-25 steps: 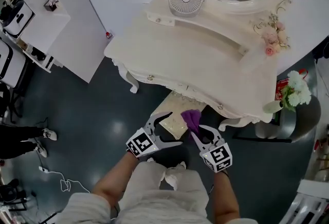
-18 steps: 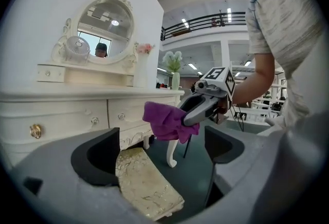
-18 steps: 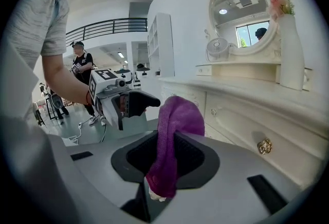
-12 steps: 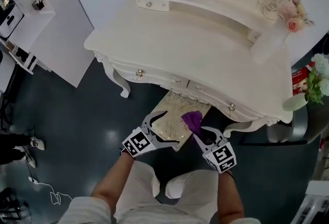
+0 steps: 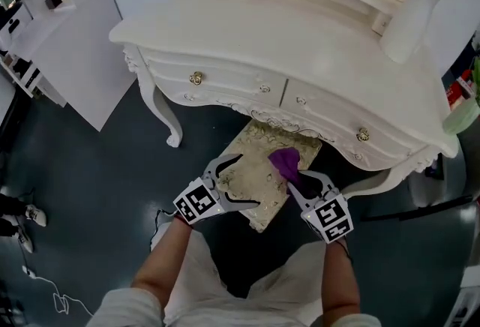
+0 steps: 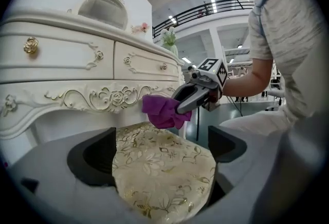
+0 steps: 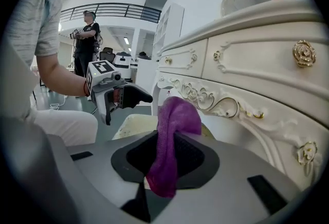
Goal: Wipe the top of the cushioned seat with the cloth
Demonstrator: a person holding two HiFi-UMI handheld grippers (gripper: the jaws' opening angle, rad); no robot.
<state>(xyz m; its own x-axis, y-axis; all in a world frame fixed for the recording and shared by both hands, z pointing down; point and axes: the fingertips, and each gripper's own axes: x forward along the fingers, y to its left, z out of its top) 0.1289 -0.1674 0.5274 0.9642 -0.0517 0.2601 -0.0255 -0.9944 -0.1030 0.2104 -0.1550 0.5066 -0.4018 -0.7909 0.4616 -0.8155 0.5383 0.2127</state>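
Cushioned seat (image 5: pixel 259 187), half under the dressing table (image 5: pixel 300 40), lies between the left gripper's (image 5: pixel 251 181) opening jaws, probably letting go after positioning it. The cloth (image 5: pixel 285 162), pinched tight by the right gripper (image 5: pixel 294 181), hangs ready over the seat's top.

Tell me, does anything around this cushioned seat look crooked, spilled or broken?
Nothing stands out. The cushioned seat sits roughly square to the dressing table's front, its far end at the table's edge, with no stain or tear visible. The purple cloth is just a bunched wad pinched in the right hand-held gripper.
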